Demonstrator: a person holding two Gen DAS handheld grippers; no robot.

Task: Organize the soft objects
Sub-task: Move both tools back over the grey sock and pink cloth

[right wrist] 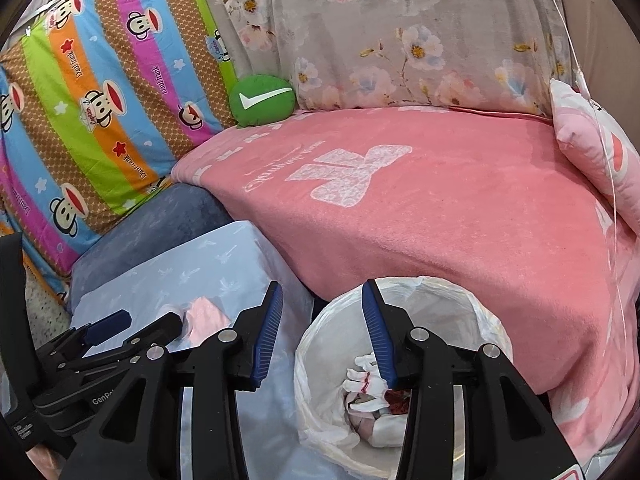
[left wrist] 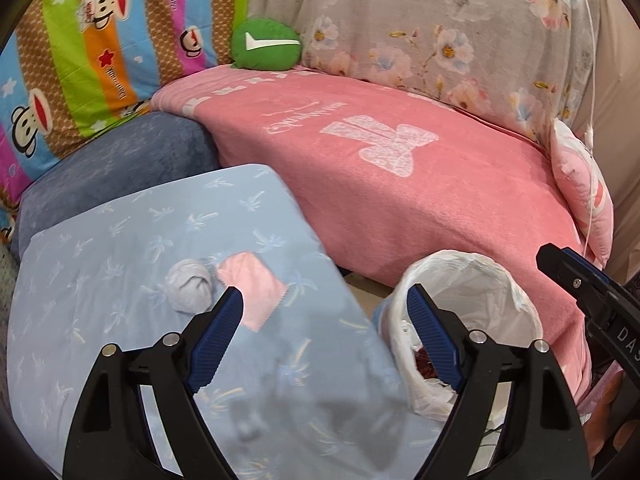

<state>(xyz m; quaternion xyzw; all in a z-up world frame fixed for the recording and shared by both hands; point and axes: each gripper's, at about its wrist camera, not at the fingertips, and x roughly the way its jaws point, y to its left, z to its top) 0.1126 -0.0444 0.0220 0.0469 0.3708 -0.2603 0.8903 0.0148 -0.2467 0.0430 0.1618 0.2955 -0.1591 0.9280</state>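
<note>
A balled white sock [left wrist: 190, 290] and a folded pink cloth [left wrist: 252, 288] lie side by side on a light blue palm-print sheet [left wrist: 100, 280]. My left gripper [left wrist: 324, 320] hovers open just in front of them, holding nothing. A bin lined with a white bag [right wrist: 400, 360] stands beside the sheet; white and dark red soft items [right wrist: 368, 380] lie in its bottom. My right gripper [right wrist: 322, 320] is open above the bin's near rim, empty. The pink cloth [right wrist: 204, 312] also shows behind the left gripper [right wrist: 120, 328] in the right wrist view.
A pink blanket [left wrist: 420, 200] covers the sofa seat, with a green round cushion [left wrist: 266, 44] at the back, a pink pillow [left wrist: 584, 192] at right and a striped monkey-print cover [left wrist: 80, 60] at left. A dark blue cushion [left wrist: 120, 168] sits behind the sheet.
</note>
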